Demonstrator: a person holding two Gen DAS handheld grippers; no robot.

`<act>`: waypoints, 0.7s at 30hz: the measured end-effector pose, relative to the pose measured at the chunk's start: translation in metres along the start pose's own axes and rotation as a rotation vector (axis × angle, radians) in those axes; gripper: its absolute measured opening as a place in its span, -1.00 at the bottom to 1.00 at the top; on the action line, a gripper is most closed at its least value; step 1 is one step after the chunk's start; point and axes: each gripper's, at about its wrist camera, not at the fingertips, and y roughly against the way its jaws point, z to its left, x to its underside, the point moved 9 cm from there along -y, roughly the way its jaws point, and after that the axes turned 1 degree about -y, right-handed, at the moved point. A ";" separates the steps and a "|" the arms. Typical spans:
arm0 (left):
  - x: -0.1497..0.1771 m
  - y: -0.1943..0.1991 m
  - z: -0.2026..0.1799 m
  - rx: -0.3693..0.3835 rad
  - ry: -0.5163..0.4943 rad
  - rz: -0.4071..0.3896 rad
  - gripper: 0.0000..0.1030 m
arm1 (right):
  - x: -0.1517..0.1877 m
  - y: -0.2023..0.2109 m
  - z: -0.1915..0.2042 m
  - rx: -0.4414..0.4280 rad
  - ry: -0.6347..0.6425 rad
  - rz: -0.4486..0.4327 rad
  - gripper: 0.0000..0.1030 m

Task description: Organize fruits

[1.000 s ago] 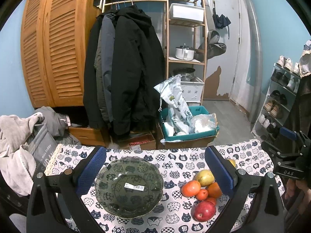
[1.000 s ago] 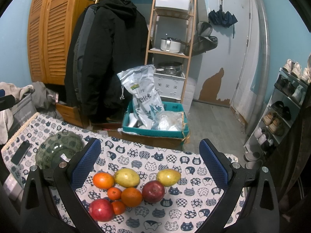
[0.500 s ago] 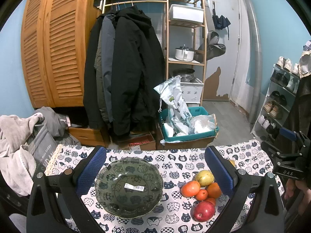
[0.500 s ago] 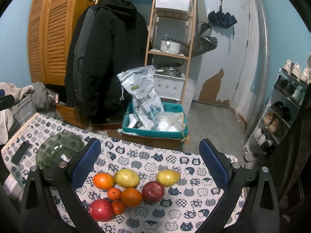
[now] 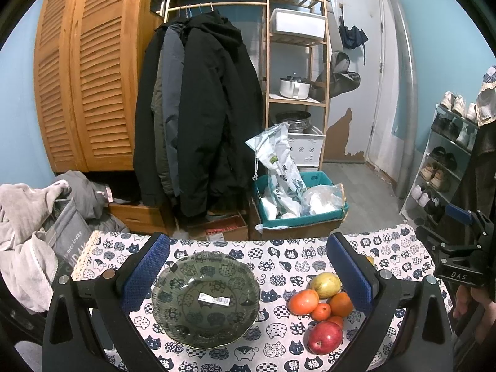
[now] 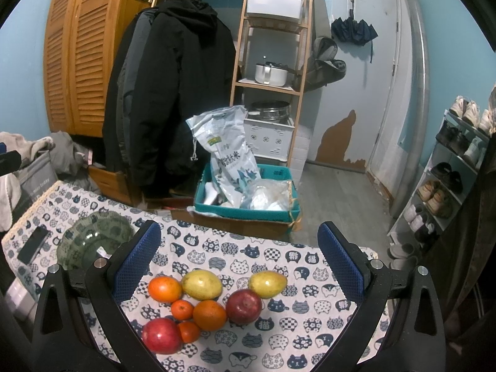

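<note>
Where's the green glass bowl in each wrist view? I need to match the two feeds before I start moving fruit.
Left wrist: the green glass bowl sits bottom centre, between the open claw fingers, left of the fruit pile.
Right wrist: the bowl is at the far left, partly behind the left finger of the right claw.
Shared landmark: the teal box on the floor beyond the table.

Worktop covered by a cloth printed with cat faces. On it, left side: green glass bowl, upright, barcode sticker inside. Dark phone lies flat just left of the bowl. Right of the bowl: cluster of fruit, pieces touching — two red apples, two yellow-green fruits, several oranges.
</note>
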 end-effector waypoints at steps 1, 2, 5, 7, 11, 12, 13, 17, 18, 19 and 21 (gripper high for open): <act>0.000 0.000 0.000 0.000 -0.001 0.002 0.99 | 0.000 0.000 0.000 -0.001 0.000 -0.001 0.93; 0.000 0.000 0.000 0.001 0.000 0.003 0.99 | 0.000 0.000 -0.001 -0.001 0.000 -0.001 0.93; 0.000 0.000 0.000 0.002 -0.001 0.002 0.99 | 0.000 0.000 -0.001 -0.002 0.000 -0.001 0.93; 0.000 0.001 0.000 0.004 -0.001 0.001 0.99 | 0.000 0.000 0.000 -0.001 0.000 -0.001 0.93; 0.000 0.002 0.000 0.005 0.000 0.000 0.99 | 0.000 0.000 0.000 -0.001 0.000 -0.001 0.93; 0.000 0.001 0.000 0.005 0.000 0.002 0.99 | 0.000 0.000 0.000 -0.001 0.000 -0.001 0.93; 0.000 0.001 0.000 0.006 0.002 0.003 0.99 | 0.000 0.000 0.000 -0.001 0.001 -0.001 0.93; -0.001 0.001 0.001 0.006 0.002 0.002 0.99 | 0.001 -0.001 0.000 0.000 0.001 -0.001 0.93; 0.000 0.001 0.001 0.007 0.004 0.004 0.99 | 0.001 -0.001 0.001 -0.001 0.001 0.000 0.93; -0.001 0.001 0.002 0.007 0.007 0.006 0.99 | 0.002 -0.001 0.001 0.000 0.001 0.000 0.93; -0.001 0.000 0.003 0.011 0.009 0.013 0.99 | 0.003 0.000 0.003 0.003 0.003 0.004 0.93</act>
